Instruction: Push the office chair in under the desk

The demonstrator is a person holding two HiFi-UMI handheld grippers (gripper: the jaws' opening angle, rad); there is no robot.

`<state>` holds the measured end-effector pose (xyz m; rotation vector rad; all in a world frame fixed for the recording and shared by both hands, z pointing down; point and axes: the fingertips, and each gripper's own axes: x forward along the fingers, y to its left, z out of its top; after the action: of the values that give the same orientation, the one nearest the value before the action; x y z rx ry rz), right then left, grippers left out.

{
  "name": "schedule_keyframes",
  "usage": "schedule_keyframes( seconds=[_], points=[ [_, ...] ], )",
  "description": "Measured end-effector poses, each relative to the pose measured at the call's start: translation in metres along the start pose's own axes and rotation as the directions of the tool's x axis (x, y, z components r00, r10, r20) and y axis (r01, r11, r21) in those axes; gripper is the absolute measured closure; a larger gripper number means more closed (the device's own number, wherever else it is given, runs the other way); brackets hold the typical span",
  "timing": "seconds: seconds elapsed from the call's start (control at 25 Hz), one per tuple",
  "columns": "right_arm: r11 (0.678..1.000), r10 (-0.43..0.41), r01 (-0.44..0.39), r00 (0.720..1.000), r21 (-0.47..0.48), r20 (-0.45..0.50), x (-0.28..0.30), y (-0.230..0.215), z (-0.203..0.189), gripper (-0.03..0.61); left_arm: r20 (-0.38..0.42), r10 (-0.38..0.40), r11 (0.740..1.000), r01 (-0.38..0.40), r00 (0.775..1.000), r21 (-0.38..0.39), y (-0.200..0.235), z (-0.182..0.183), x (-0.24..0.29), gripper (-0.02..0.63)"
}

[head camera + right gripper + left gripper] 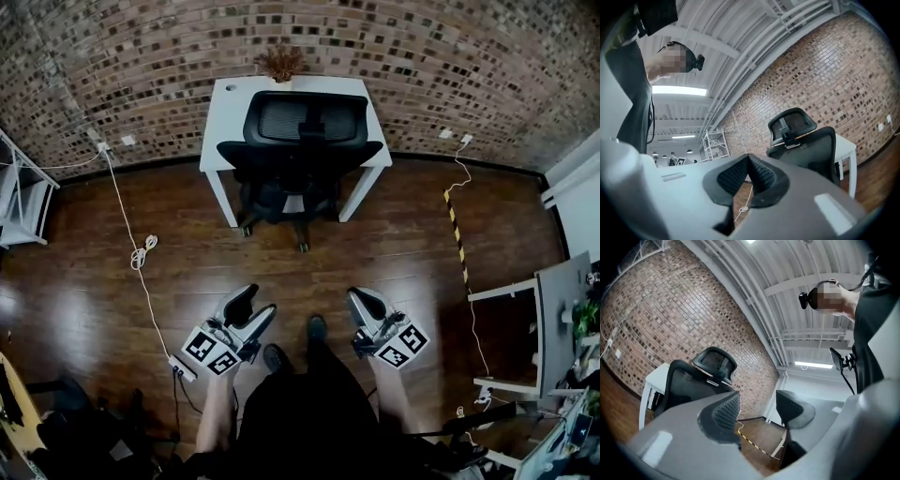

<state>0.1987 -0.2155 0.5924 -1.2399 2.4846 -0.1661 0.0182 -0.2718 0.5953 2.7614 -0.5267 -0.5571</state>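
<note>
Nearest me, low in the frame, I had both tongs clear of everything. The left tongs (262, 298) stood narrowly apart with nothing between them, and the right tongs (359, 294) were pinched together and empty, since a push needs no grip. Bare wooden floor (394, 234) lay between them and the office chair (300, 141) at upper centre. Its seat sat beneath the white counter (228, 105) by the brick wall (422, 66), backrest near the edge, so I judged it pushed in.
</note>
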Motion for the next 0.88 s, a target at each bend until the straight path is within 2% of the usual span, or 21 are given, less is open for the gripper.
schedule_keyframes(
  seconds=[0.24,0.48,0.88],
  points=[
    [0.999,-0.052,0.052,0.999,-0.005,-0.014,-0.023,0.023,-0.01,0.578,0.002,-0.043,0.999,0.043,0.999,-0.026,-0.017,-0.005,-0.016,0.279],
    [0.998,-0.002,0.001,1.0,-0.059,-0.008,-0.002,0.051,0.018,0.578,0.019,-0.057,0.998,0.058,0.998,-0.011,-0.03,0.023,-0.016,0.282],
    [0.999,-0.011,0.01,1.0,-0.031,-0.028,0.0,0.045,0.009,0.578,0.01,-0.072,0.997,0.073,0.997,-0.031,-0.031,0.013,-0.013,0.284]
  ],
)
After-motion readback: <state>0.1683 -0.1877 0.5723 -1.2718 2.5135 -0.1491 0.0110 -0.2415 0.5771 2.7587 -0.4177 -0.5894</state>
